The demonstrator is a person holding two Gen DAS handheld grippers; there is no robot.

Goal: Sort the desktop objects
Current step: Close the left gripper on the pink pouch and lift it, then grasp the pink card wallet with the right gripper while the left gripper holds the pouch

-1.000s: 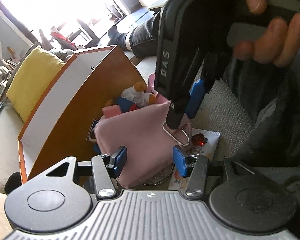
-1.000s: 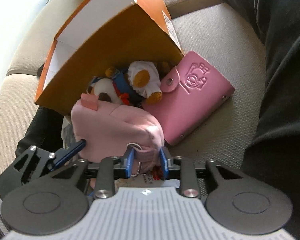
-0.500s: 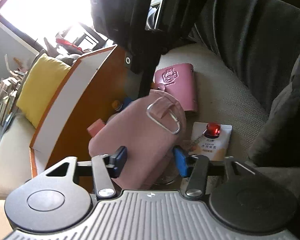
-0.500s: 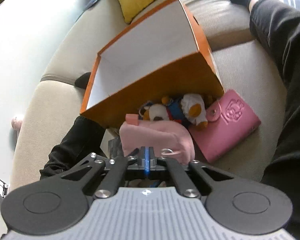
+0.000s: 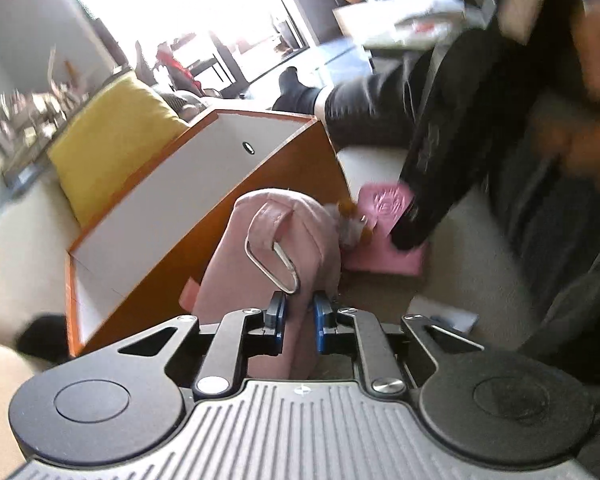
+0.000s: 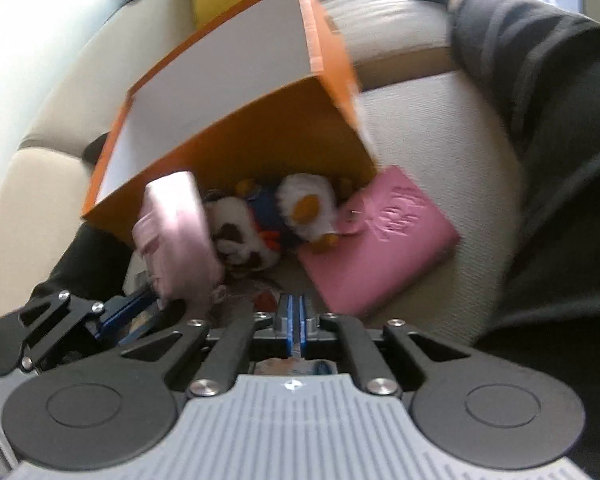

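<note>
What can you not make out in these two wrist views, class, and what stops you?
- Floor of the orange cardboard box: hidden by its own walls in both views.
- Flat white packet, left wrist view: cut off by the left tongs, print unreadable.
- Embossed design on the pink leather wallet: motion-blurred in both views.

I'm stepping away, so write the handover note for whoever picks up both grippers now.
Left gripper: shut on the pale pink pouch, held up beside the orange box.
Right gripper: jaws shut, holding nothing, above the sofa.
Plush toy and pink card holder lie by the box.
Done: pouch grasped.
Left: all three to box; no items visible inside.
</note>
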